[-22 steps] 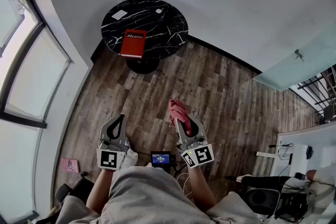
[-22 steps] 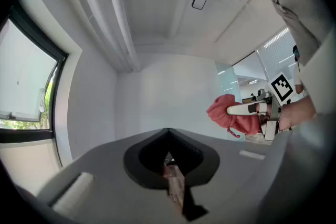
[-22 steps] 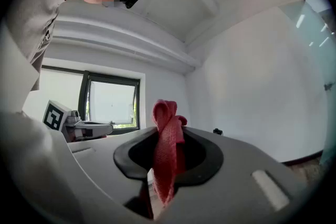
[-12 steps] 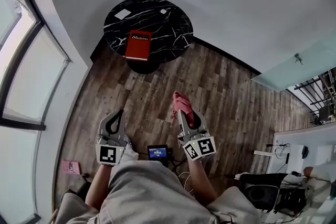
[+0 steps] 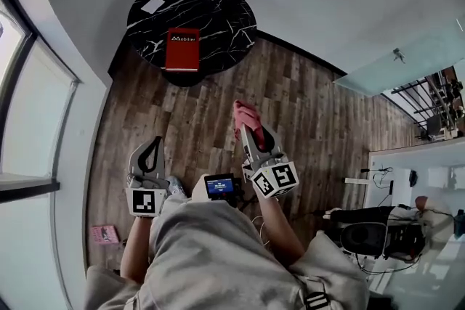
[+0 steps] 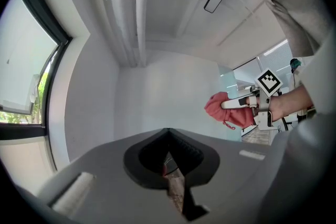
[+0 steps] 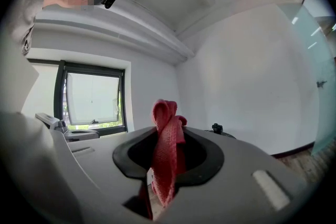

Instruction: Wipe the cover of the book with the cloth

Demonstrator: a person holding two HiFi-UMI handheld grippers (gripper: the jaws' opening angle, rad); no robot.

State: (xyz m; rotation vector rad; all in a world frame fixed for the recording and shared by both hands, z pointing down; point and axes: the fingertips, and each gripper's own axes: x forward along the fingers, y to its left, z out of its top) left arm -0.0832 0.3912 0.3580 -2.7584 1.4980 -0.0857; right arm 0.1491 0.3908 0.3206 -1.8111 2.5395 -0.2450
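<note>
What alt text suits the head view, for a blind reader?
A person over a wood floor holds two grippers: the right gripper clamps a red cloth, and the left gripper is shut and empty. Ahead, a red book lies on a round black table.

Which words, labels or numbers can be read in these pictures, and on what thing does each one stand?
"Mobilier" (small, last letters unsure): white print on the red book cover.
Small blue screen: too small to read.
Marker cubes: square patterns only, no letters.
Pink item: print unreadable.
</note>
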